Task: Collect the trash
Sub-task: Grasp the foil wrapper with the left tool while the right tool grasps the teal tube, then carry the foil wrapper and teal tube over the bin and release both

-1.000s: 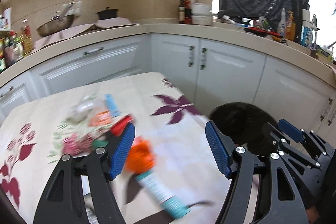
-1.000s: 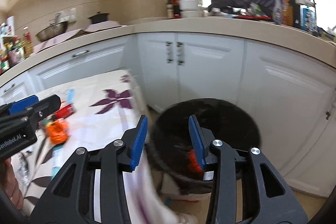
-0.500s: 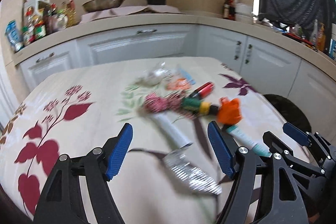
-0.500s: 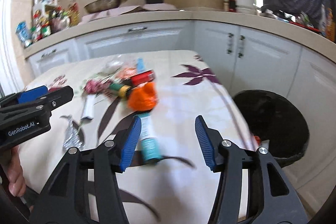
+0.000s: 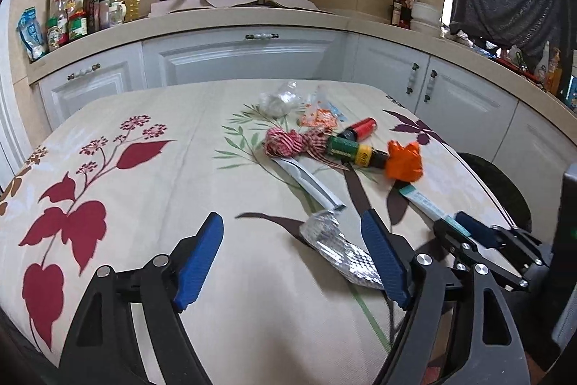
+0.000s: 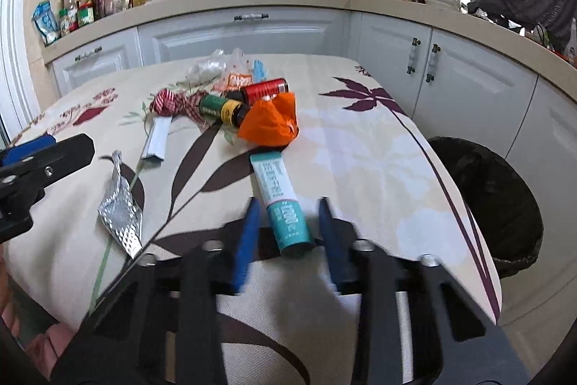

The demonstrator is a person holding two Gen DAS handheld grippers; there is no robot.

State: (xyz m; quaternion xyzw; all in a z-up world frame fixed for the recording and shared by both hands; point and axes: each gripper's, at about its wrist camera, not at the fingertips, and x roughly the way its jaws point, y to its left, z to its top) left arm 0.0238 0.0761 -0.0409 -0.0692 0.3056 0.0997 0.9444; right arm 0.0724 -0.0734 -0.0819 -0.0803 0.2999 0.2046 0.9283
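Left gripper (image 5: 292,258) open above foil wrapper (image 5: 339,249).

tablecloth (image 5: 151,190): soft woven cloth, matt | foil wrapper (image 5: 339,249): shiny, crinkly silver | tube (image 6: 279,197): smooth plastic | ribbon (image 5: 288,141): checked cloth | bin bag (image 6: 494,197): glossy black plastic

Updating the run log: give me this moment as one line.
left gripper: open beside foil wrapper | right gripper: closing around tube, no contact visible | bin: right of table
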